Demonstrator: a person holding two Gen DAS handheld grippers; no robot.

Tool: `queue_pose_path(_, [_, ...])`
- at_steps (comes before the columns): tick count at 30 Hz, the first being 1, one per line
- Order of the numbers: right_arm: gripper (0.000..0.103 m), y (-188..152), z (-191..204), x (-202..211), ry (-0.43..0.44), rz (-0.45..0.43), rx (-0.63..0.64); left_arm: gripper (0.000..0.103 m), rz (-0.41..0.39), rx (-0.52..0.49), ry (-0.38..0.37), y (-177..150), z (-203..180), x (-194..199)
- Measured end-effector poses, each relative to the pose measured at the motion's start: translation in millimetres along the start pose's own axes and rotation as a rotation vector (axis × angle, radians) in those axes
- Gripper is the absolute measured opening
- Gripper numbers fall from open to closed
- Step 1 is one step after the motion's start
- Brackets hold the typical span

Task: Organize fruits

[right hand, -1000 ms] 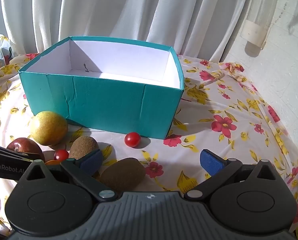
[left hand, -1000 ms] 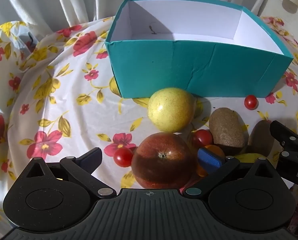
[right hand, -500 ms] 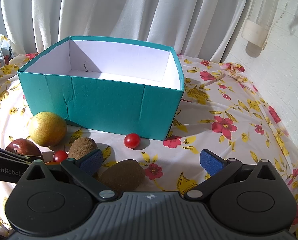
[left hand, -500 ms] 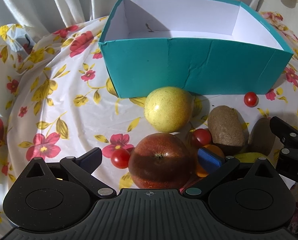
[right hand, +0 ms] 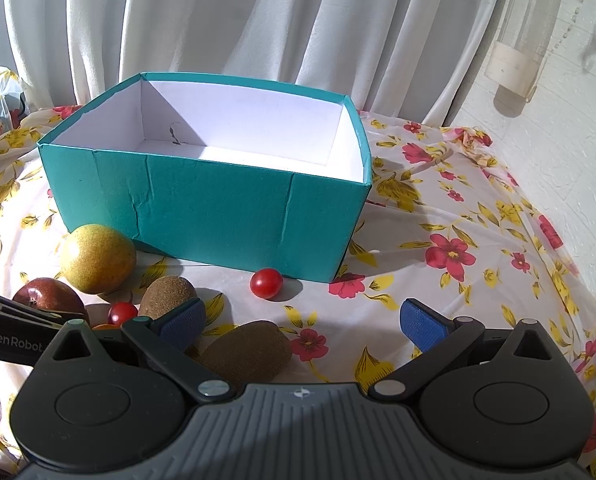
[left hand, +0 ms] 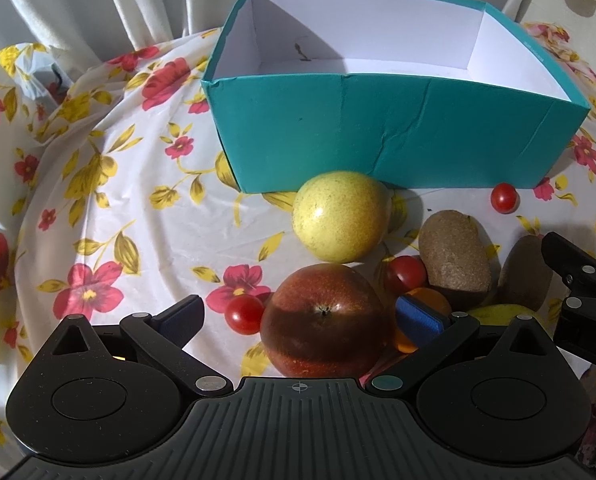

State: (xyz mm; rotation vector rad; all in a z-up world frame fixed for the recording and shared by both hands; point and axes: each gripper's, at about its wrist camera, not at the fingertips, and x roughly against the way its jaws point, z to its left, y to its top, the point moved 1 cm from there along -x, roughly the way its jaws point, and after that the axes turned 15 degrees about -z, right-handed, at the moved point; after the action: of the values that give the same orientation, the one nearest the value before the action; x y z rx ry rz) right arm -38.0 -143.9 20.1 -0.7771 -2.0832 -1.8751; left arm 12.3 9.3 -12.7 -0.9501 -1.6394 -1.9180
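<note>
Red, glossy apple (left hand: 323,320) between wide-spread left tongs (left hand: 299,318).

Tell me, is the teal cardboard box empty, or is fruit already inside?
Empty, as far as visible: the teal cardboard box shows only bare white walls and floor; its near floor strip is hidden.

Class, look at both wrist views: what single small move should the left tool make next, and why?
Probably close on the red apple. The left tool is open with the apple already between its fingers, the teal box looks empty, and all the fruit lies on the cloth outside it.
</note>
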Motion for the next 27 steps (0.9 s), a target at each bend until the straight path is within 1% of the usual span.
queue_pose_path(6, [0.103,-0.6,0.3,0.6,0.002,-0.001,-0.002,0.103,0.006,0.014,0.001,0.0,1.7,-0.7])
queue_pose_path(27, [0.103,2.4,-0.4,-3.0,0.032,-0.003,-0.009,0.103,0.005,0.002,0.006,3.9,-1.4,-3.5])
